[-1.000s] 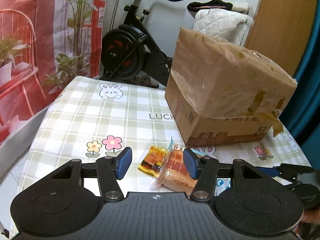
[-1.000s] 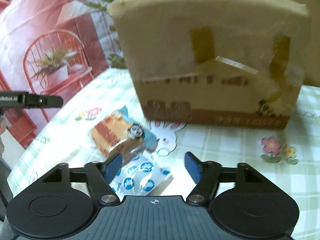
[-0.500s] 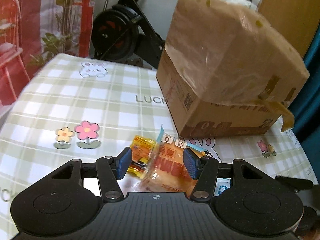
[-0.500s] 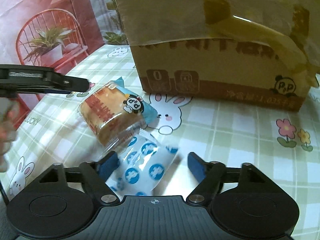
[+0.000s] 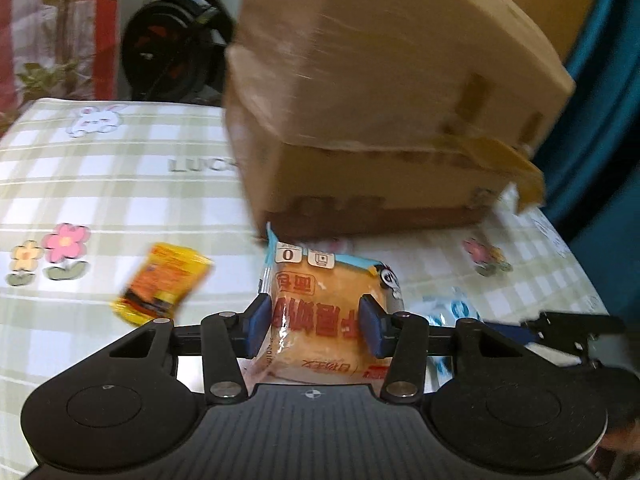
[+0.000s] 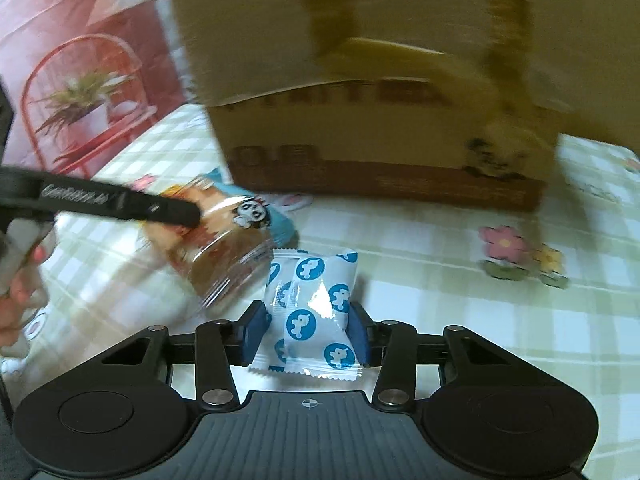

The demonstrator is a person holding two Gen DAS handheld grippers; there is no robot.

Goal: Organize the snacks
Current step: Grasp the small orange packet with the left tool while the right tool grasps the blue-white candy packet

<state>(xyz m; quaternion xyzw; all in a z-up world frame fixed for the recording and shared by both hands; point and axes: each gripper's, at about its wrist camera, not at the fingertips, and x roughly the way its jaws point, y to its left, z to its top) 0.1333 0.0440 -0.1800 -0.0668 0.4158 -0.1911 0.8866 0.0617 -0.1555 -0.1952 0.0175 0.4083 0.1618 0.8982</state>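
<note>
Here the white-and-blue packet (image 6: 310, 312) lies lengthwise between the closing right gripper (image 6: 308, 330).

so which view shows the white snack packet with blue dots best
The right wrist view: the white snack packet with blue dots sits whole and sharp between the closing right tongs. The left wrist view catches only a blurred edge of it, behind the left tongs' arm and the bread packet.
</note>
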